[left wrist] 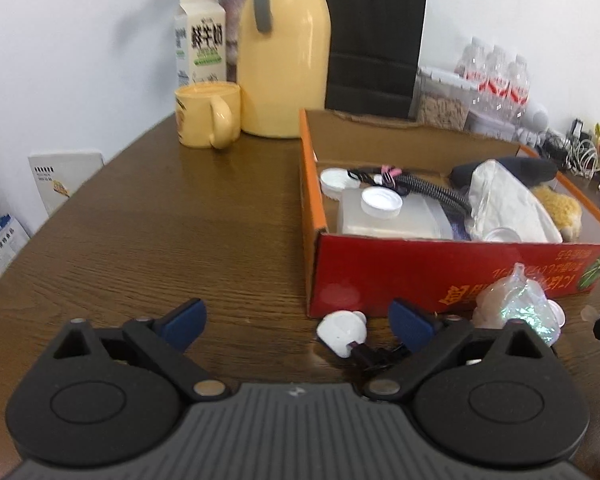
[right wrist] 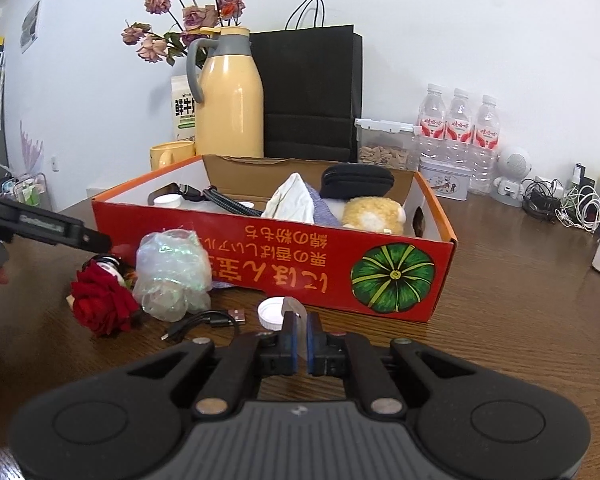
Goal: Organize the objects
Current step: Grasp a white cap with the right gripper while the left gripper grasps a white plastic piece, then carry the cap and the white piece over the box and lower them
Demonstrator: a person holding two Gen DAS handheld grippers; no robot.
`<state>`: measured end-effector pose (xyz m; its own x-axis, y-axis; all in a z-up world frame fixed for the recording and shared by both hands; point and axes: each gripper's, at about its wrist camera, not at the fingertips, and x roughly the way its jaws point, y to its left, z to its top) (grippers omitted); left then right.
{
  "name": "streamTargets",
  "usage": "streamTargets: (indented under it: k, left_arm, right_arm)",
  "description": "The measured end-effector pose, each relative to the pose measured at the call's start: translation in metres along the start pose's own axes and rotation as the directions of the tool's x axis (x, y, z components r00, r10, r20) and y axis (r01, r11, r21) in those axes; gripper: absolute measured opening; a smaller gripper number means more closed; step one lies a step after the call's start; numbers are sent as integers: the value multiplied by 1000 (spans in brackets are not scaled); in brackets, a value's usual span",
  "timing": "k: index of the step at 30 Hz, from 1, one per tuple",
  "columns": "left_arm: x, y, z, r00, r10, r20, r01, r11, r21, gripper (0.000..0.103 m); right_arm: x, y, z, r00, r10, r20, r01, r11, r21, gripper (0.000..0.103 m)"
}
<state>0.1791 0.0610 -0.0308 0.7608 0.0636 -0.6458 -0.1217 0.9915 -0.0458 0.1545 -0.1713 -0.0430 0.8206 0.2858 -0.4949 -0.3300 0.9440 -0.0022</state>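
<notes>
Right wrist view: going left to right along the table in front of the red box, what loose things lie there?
Red rose → crinkled clear plastic wrap → black USB cable → white cap.

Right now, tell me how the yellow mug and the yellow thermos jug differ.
The yellow mug is short, squat and open-topped; the yellow thermos jug is tall and narrows toward a grey cap. The mug's handle is yellow like its body, while the jug's handle is grey. The mug carries a printed picture; the jug's body is plain. Both are pale yellow and stand upright, side by side on the wooden table.
</notes>
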Motion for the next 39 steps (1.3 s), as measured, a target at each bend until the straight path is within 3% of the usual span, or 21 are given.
streamTargets:
  k: [2, 6, 8, 14, 22, 30, 39]
  left_arm:
    - [6, -1, -2, 1000, -2, -27, 2, 1000, -2, 79]
    - [9, 1, -4, 999, -36, -38, 35, 999, -28, 58]
    - [10, 2, -6, 998, -46, -42, 45, 998, -35, 28]
    - [4, 6, -9, 997, -74, -19, 73, 996, -56, 28]
    - [-29, 10, -8, 994, -77, 75, 81, 995, -52, 28]
    - [-65, -1, 15, 972, -115, 206, 119, 993, -7, 28]
    - [-57, -35, 45, 946, -183, 266, 178, 983, 41, 28]
  right_arm:
    - [0, 0, 0, 1000, -1, -2, 1, 1000, 4, 4]
    - [1, -1, 1, 1000, 1, -4, -1, 1000, 7, 4]
    - [1, -1, 1, 1000, 1, -5, -1, 1000, 7, 4]
    - [1, -1, 0, 1000, -1, -3, 1, 1000, 8, 4]
    - [-3, -2, 0, 1000, -8, 22, 7, 1000, 11, 4]
    - [-13, 7, 14, 994, -3, 107, 5, 1000, -25, 4]
    - [-3, 24, 65, 978, 33, 207, -17, 997, -75, 4]
